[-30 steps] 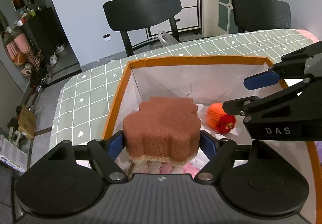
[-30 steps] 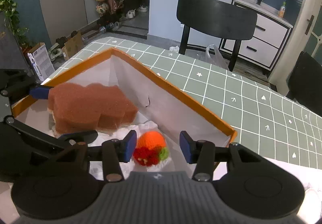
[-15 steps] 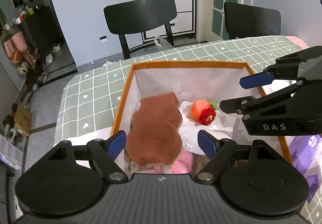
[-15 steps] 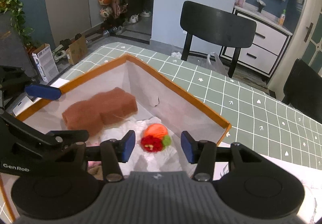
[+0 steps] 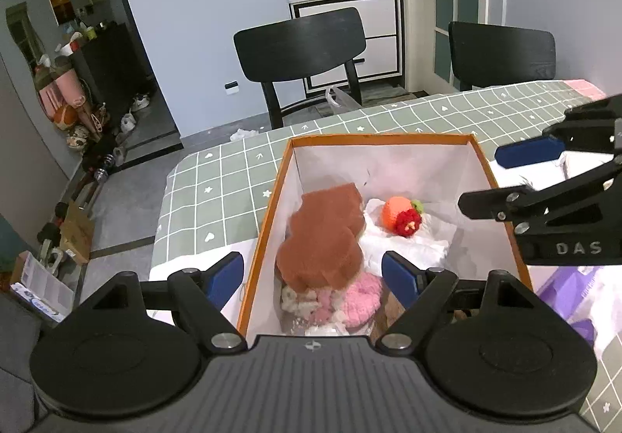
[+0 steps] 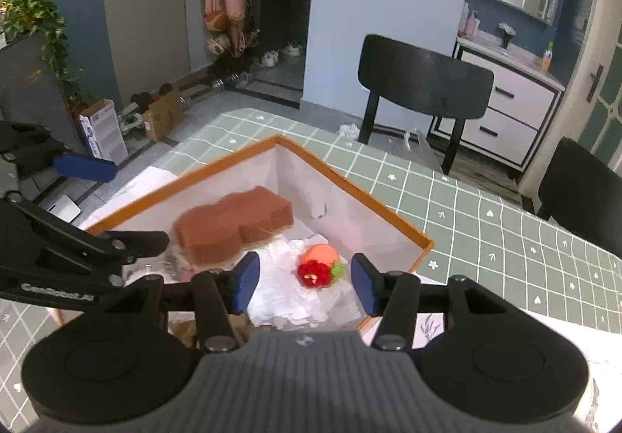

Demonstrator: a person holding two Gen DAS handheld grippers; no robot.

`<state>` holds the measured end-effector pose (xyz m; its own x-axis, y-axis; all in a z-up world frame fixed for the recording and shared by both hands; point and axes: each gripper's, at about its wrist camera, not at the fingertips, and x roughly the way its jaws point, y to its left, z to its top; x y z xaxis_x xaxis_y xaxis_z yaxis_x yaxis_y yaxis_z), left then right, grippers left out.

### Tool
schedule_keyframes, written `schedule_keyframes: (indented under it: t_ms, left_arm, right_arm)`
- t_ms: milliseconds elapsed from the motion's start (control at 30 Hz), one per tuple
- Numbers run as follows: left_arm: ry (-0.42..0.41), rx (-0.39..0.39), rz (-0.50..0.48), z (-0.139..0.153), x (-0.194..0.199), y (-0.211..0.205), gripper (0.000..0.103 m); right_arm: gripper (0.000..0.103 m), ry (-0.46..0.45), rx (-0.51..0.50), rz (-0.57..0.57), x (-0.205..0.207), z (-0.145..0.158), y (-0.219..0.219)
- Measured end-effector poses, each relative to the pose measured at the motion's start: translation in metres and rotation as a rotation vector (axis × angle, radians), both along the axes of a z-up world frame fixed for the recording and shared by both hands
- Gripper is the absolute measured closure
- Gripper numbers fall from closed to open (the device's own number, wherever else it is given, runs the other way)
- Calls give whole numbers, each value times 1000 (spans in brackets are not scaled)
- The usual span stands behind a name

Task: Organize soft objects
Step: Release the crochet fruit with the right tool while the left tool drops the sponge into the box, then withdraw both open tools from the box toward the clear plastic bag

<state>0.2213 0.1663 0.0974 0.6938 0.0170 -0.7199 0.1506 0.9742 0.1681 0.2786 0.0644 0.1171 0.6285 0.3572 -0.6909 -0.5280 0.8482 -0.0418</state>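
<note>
Released a second earlier, the porous brown lobed sponge (image 5: 322, 234) now lay in the orange-rimmed white cardboard box (image 5: 379, 139), ahead of the left gripper (image 5: 313, 275), whose blue-padded jaws stood apart and empty. Beside it a knitted orange ball with red and green tufts (image 6: 320, 266) rested on crumpled white paper (image 6: 295, 301) between the right gripper's (image 6: 305, 283) parted jaws, untouched. Beyond both tools lay a green grid-patterned tablecloth (image 5: 217, 196) and black wooden chairs (image 5: 301, 48).

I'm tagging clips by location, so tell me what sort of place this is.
Most likely the dining area of a lived-in home. A table with a green checked cloth has black chairs pulled up to it, a washbasin cabinet stands behind them, and shoes lie in a hallway.
</note>
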Motion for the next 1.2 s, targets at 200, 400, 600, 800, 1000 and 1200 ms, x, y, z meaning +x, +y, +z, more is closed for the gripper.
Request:
schedule_keyframes:
  t_ms: [200,400,600,800,1000,1200]
  left_arm:
    - [-39,11,-6,19,-24,-10,9]
    - [-83,33,-18,36,-45,-24,9]
    - [-101,51,-36,42,-56,-45,9]
    - [-115,90,-76,43,-62,-75,9]
    - [-137,52,-101,41,-65,-104,9]
    - [-148,48,-154,23,-69,-153,9]
  right_arm:
    - [51,-37,21,15,-25,22,-10]
    - [49,-80,61,14,-50,47,-33]
    - [49,-99,85,-12,-64,56,-67]
    - [49,-106,101,-58,-68,56,-107]
    - [49,-123,96,-113,-73,51,-149]
    - [49,-172,93,-145,-89,39,-185]
